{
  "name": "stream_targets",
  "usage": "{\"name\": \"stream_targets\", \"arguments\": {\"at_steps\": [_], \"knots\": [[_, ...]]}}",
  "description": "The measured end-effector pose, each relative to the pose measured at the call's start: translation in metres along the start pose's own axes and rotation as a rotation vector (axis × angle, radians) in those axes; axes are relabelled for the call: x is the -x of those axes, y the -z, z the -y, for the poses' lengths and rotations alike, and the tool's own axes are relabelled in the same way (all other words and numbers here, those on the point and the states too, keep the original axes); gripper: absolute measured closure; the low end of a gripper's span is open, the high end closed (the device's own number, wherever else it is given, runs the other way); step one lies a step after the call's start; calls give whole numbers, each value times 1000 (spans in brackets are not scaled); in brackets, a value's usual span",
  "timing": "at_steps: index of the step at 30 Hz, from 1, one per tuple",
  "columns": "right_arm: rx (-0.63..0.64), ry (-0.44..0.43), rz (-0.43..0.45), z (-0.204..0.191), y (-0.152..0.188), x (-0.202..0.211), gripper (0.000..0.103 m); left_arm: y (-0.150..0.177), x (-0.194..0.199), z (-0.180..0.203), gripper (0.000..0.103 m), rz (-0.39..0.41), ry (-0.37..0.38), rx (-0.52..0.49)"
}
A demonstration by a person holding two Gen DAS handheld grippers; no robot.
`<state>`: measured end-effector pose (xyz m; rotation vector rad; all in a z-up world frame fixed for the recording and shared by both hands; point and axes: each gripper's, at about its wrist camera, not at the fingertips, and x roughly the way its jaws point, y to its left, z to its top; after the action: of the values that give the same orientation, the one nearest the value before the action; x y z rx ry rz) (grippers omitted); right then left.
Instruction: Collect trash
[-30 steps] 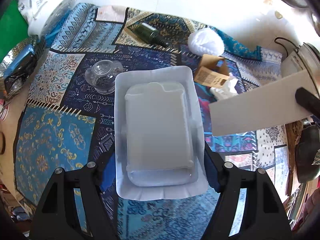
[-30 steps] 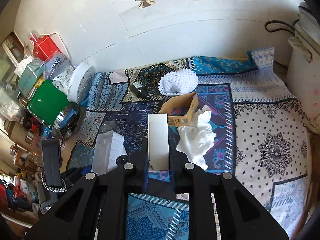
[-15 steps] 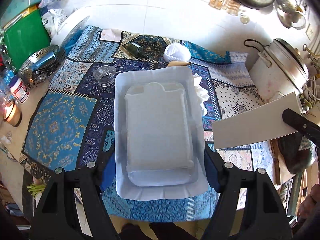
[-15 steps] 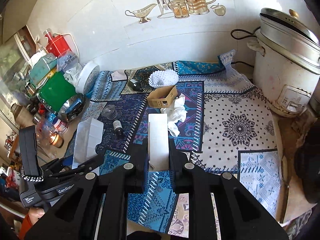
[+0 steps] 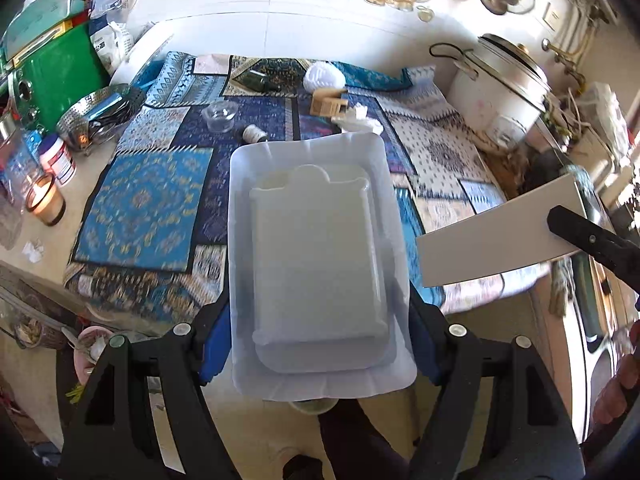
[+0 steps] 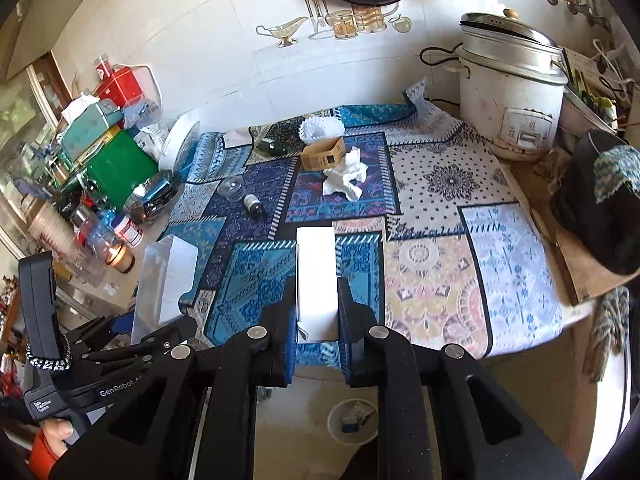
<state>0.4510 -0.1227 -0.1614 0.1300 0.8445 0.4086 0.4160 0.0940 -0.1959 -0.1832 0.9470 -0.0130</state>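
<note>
My left gripper (image 5: 320, 344) is shut on a white paper tray (image 5: 312, 168) with a clear plastic lid in it, held in the air in front of the counter. The tray also shows in the right wrist view (image 6: 168, 276). My right gripper (image 6: 318, 312) is shut on a flat white box (image 6: 316, 276), also seen in the left wrist view (image 5: 496, 236). On the patterned cloth (image 6: 432, 272) lie a crumpled white tissue (image 6: 344, 176), a small cardboard box (image 6: 322, 154), a dark bottle (image 6: 270, 146), a small brown vial (image 6: 254, 204), a clear plastic cup (image 6: 230, 190) and a white foam net (image 6: 322, 128).
A white bin (image 6: 352, 420) stands on the floor below the counter edge. A rice cooker (image 6: 516, 96) stands at the back right. A green box (image 6: 116, 172), jars and a lit candle (image 6: 118, 256) crowd the left side. A dark cloth (image 6: 592, 216) lies at the right.
Both grippers have pulled back and up from the counter with their loads. The whole cloth and the floor bin have come into view.
</note>
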Motion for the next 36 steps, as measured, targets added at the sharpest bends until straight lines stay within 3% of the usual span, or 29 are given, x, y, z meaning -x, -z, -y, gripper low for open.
{"name": "stream_targets", "arguments": {"at_steps": [10, 17, 22, 28, 36], "knots": [[-42, 19, -130, -20, 73, 2, 88, 83, 6, -15, 30, -131, 22, -10], [-85, 20, -215, -2, 113, -19, 88, 130, -32, -20, 30, -253, 33, 41], [-109, 19, -273, 20, 145, -50, 88, 161, -77, -18, 29, -318, 4, 36], [-124, 17, -370, 61, 197, -120, 88, 207, -153, -17, 29, -368, -25, 51], [-139, -5, -491, 106, 299, -232, 88, 285, -284, -23, 29, -464, -38, 78]]}}
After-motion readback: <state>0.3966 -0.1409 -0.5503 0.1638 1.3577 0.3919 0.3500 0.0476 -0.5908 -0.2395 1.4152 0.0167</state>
